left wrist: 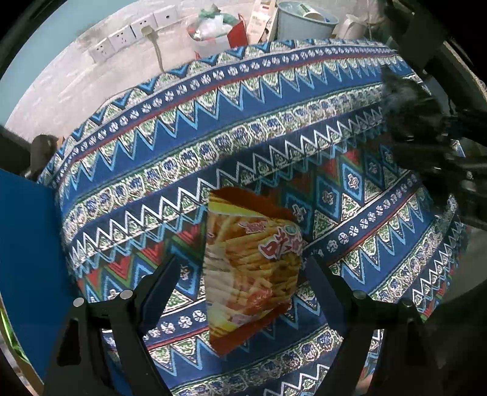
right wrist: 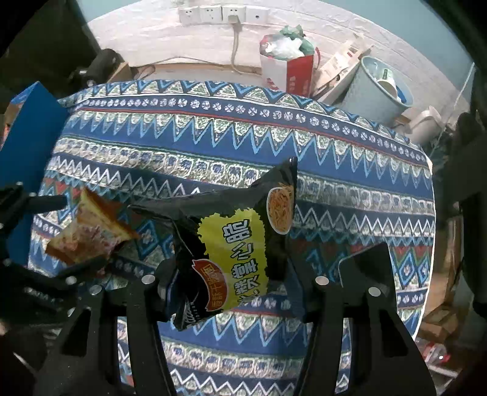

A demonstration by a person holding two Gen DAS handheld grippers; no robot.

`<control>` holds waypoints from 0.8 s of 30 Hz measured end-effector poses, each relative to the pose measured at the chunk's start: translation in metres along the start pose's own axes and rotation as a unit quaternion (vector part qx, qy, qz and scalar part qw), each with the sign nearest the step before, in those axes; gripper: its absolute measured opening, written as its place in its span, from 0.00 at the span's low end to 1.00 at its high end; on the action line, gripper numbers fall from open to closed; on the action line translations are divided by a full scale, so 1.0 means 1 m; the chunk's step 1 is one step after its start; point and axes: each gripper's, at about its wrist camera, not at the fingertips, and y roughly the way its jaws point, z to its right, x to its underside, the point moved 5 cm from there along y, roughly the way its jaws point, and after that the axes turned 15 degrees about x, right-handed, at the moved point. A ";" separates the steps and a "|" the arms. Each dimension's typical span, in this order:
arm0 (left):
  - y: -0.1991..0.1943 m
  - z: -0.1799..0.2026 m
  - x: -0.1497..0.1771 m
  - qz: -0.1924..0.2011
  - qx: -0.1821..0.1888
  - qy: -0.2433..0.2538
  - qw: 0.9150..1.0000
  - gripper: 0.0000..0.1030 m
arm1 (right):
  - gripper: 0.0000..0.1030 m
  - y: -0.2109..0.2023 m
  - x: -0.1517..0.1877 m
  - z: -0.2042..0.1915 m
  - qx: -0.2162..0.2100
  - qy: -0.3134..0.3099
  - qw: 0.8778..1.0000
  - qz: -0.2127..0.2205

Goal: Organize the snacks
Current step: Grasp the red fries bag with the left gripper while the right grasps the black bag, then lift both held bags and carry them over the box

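An orange bag of fries snacks (left wrist: 249, 268) lies on the patterned tablecloth (left wrist: 213, 128). My left gripper (left wrist: 243, 274) points down over it, open, one finger on each side and a gap to both. In the right wrist view that bag (right wrist: 91, 231) sits between the left gripper's (right wrist: 82, 233) fingers at the left. My right gripper (right wrist: 234, 274) is shut on the crumpled lower end of a black and yellow noodle snack bag (right wrist: 237, 243), which hangs above the cloth (right wrist: 274, 137). In the left wrist view the right gripper is a dark blur (left wrist: 426, 137) at the right edge.
A blue box (left wrist: 27, 243) (right wrist: 30, 137) stands at the table's left edge. Behind the table are wall sockets (right wrist: 222, 13), a stuffed red and white paper bag (right wrist: 289, 64), a pale blue bin (right wrist: 377, 88), a white jug (right wrist: 426, 125) and cardboard.
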 end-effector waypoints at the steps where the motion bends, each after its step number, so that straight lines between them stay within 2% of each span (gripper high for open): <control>1: 0.002 0.000 0.000 -0.001 -0.001 -0.001 1.000 0.83 | 0.54 -0.001 0.002 0.001 -0.002 0.002 1.000 0.000; 7: 0.013 0.003 0.001 -0.001 -0.011 0.005 1.000 0.83 | 0.54 -0.006 0.005 0.007 -0.002 0.009 1.000 0.006; 10: 0.017 0.006 0.003 0.004 -0.006 0.007 1.000 0.60 | 0.54 -0.007 0.003 0.009 -0.004 0.010 1.000 0.008; 12: 0.015 0.006 0.004 0.010 -0.006 0.008 1.000 0.56 | 0.54 -0.008 0.002 0.008 -0.005 0.010 1.000 0.011; 14: 0.014 0.005 0.005 0.015 -0.009 0.010 1.000 0.47 | 0.54 -0.009 0.001 0.007 -0.006 0.009 1.000 0.013; 24: -0.019 0.000 0.009 0.044 -0.025 0.004 0.999 0.43 | 0.54 -0.020 -0.010 -0.003 -0.013 0.002 0.999 0.032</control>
